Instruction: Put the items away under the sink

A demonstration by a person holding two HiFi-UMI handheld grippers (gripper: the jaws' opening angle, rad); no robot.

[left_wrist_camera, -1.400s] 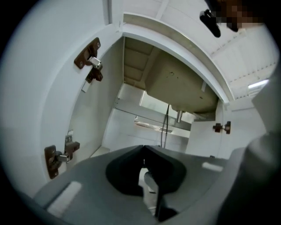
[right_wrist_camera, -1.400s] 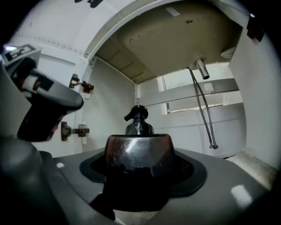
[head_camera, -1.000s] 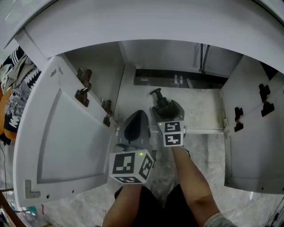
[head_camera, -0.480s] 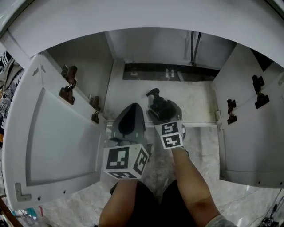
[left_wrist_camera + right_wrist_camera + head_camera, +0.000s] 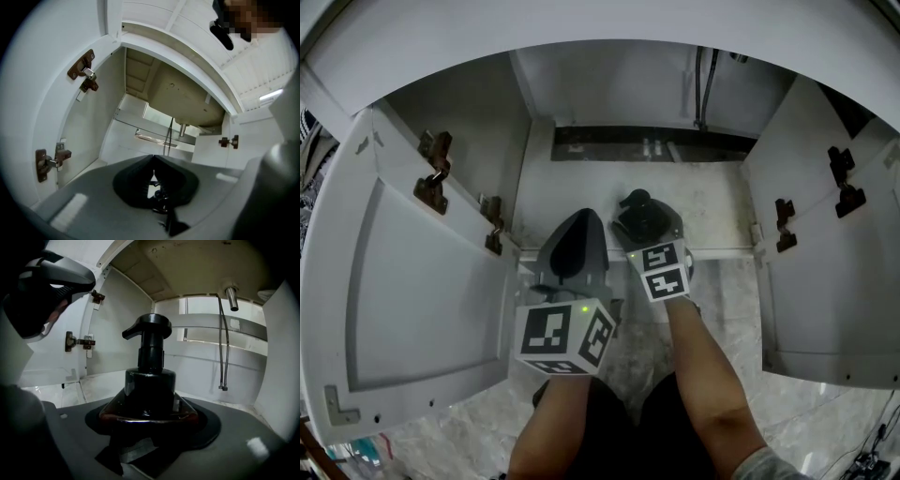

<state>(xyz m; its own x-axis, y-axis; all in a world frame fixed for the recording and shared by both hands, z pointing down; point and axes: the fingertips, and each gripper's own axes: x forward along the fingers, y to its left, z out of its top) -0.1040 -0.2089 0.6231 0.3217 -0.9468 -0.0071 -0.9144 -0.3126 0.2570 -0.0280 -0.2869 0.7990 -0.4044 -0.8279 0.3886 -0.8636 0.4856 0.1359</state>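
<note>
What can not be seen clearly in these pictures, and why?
- Base of the dark glossy pump bottle: hidden by the right gripper, head and right gripper views; contact with the white cabinet floor unclear.
- Thin grey hoses: upper ends hidden behind white countertop edge, head view.

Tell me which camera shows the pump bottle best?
The right gripper view: the black pump bottle fills its centre, pump and body clear. The head view shows only its top; the left gripper view misses it.
</note>
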